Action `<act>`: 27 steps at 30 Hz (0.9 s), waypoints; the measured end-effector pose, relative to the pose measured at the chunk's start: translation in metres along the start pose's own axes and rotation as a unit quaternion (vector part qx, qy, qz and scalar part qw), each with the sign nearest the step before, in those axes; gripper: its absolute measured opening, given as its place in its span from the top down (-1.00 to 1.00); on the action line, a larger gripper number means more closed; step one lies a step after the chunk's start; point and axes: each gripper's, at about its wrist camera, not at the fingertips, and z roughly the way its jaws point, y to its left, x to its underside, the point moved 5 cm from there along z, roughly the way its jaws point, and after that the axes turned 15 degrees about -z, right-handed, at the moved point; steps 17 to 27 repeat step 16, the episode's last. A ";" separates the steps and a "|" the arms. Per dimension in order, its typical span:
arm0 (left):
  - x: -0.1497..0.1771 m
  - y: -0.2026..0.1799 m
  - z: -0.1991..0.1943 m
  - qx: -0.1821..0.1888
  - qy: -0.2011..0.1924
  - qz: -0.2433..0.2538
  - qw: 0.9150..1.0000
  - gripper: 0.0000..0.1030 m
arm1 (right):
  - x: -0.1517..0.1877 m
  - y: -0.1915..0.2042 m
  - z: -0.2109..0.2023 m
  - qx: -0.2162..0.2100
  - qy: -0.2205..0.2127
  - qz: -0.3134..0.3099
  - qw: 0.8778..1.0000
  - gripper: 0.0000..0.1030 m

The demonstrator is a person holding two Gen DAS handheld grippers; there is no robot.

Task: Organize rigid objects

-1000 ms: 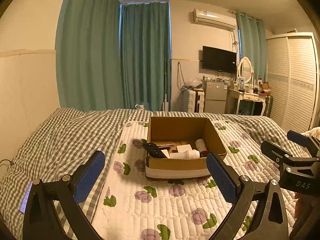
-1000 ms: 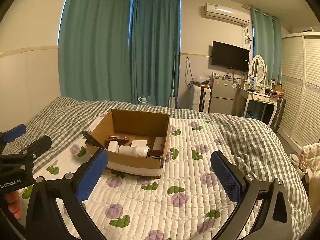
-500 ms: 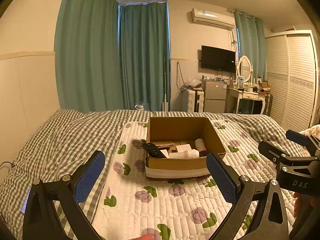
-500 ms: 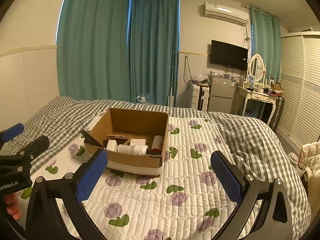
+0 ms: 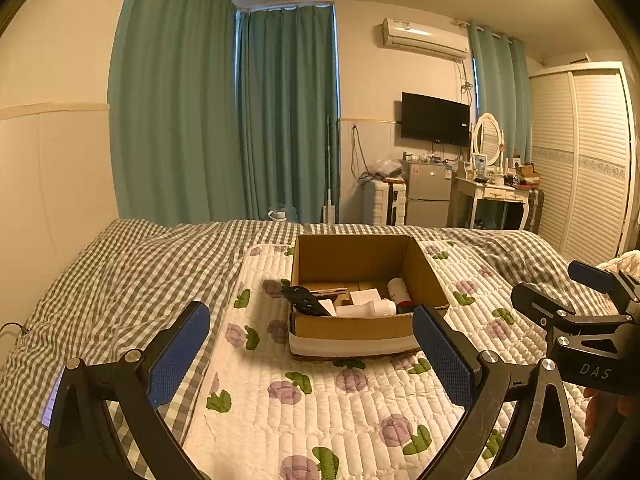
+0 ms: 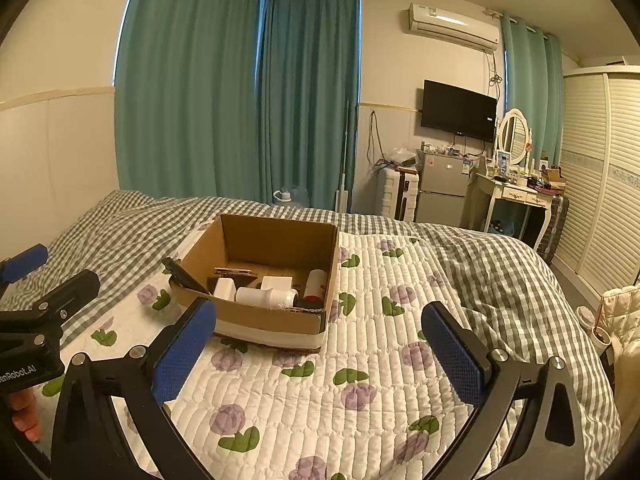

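Observation:
An open cardboard box [image 5: 352, 332] stands on a white floral quilt [image 5: 340, 412] on the bed; it also shows in the right wrist view [image 6: 276, 320]. Inside lie a white bottle [image 5: 366, 309] on its side, a red-and-white can [image 5: 398, 290], white blocks [image 5: 365, 295] and a black flat object [image 5: 305, 300] leaning over the left wall. My left gripper [image 5: 312, 354] is open and empty, held above the quilt in front of the box. My right gripper [image 6: 320, 352] is open and empty, to the right of the left one.
A grey checked blanket [image 5: 120, 280] covers the bed around the quilt. A phone [image 5: 50, 408] lies at the bed's left edge. Beyond the bed stand green curtains [image 5: 240, 120], a fridge [image 5: 426, 194], a dressing table [image 5: 496, 196] and a wardrobe [image 5: 588, 160].
Both views have tilted slightly, so the box sits a little lower in the left view. Both grippers stay open and empty; nothing in the box has moved.

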 end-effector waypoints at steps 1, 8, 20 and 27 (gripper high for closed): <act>0.000 0.000 0.000 -0.001 0.000 0.000 1.000 -1.00 | 0.000 0.001 0.000 -0.001 0.000 0.000 1.000 -1.00; 0.000 0.001 -0.001 0.000 -0.001 -0.003 1.000 -1.00 | 0.002 0.003 0.001 0.000 0.004 -0.005 1.000 -1.00; 0.000 0.002 0.000 0.000 0.012 -0.006 1.000 -1.00 | 0.003 0.004 0.001 0.003 0.006 -0.009 1.000 -1.00; 0.000 0.002 0.000 0.000 0.012 -0.006 1.000 -1.00 | 0.003 0.004 0.001 0.003 0.006 -0.009 1.000 -1.00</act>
